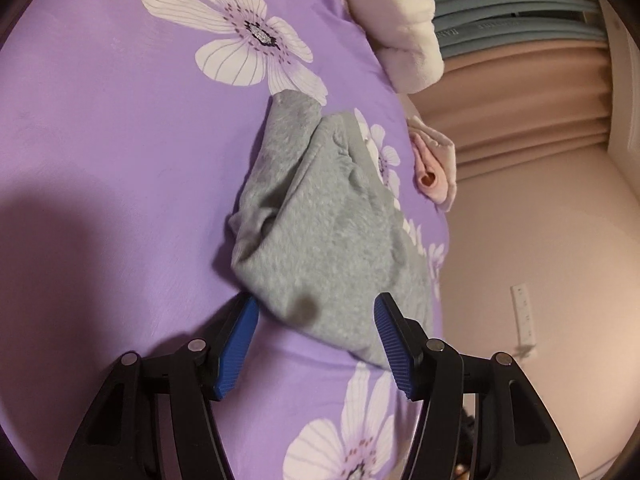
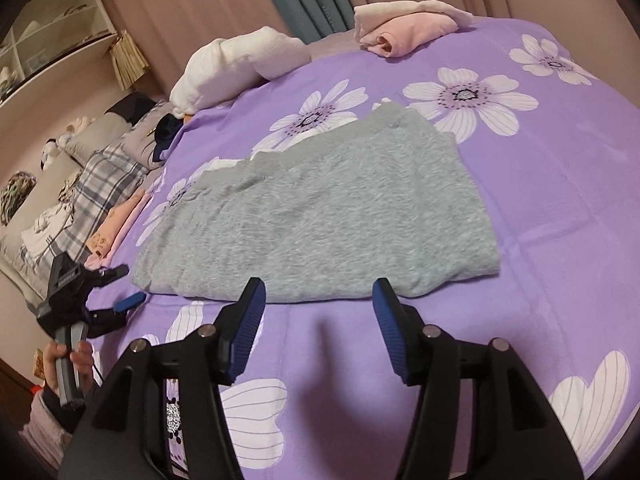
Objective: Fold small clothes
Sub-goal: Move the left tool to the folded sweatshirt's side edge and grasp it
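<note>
Left wrist view: the left tongs (image 1: 316,340) stand wide and hold nothing, poised at the near edge of the grey fleece garment (image 1: 320,232), apparently ready to pinch it for a fold.

Right wrist view: the right tongs (image 2: 318,320) gape empty before the garment, which lies flat, fuzzy and partly folded on the purple floral bedsheet (image 2: 560,208).

Pink curtains (image 2: 208,12) behind what looks like a shelf unit (image 2: 48,32).
</note>
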Motion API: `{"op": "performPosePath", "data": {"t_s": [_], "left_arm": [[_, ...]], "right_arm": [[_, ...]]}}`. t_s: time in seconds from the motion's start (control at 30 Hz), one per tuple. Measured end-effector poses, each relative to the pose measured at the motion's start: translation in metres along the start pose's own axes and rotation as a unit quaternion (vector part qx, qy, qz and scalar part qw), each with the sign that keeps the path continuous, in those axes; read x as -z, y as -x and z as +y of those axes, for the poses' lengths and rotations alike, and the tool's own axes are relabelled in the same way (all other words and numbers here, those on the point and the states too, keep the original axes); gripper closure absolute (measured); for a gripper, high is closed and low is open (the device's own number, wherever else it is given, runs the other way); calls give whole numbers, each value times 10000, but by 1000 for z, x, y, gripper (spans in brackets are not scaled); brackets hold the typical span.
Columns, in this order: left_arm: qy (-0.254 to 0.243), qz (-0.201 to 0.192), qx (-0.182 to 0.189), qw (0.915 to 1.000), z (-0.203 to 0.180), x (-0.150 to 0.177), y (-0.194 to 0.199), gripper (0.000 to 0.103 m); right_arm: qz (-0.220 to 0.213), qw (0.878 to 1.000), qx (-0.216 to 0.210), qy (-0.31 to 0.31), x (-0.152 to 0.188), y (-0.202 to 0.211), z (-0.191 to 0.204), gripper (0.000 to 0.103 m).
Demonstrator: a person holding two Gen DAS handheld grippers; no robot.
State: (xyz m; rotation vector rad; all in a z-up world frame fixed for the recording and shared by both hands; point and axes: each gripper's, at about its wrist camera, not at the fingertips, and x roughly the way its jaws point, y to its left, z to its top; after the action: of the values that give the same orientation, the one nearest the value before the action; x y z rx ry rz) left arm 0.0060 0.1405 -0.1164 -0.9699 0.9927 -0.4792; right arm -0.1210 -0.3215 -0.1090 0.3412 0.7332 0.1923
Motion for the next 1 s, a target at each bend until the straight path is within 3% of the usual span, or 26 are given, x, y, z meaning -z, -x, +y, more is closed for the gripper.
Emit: {"op": "performPosePath", "data": {"t_s": [0.17,0.73,0.93,1.0], "left_arm": [[155,49,143,9998,1,-18,-14,44],[113,243,21,9996,-6,-67,-52,44],[-500,367,-503,9968,-22,-61,-59,44],[-614,353,-629,9955,-24,-57,-58,50]], "right_arm": [[40,10000,-13,-61,-1,-6,-2,47],[98,9998,1,160,-8,-17,11,47],[174,9997,-50,190,-8,-23,18,47],[202,9995,-85,209,-9,-26,22,47]]}}
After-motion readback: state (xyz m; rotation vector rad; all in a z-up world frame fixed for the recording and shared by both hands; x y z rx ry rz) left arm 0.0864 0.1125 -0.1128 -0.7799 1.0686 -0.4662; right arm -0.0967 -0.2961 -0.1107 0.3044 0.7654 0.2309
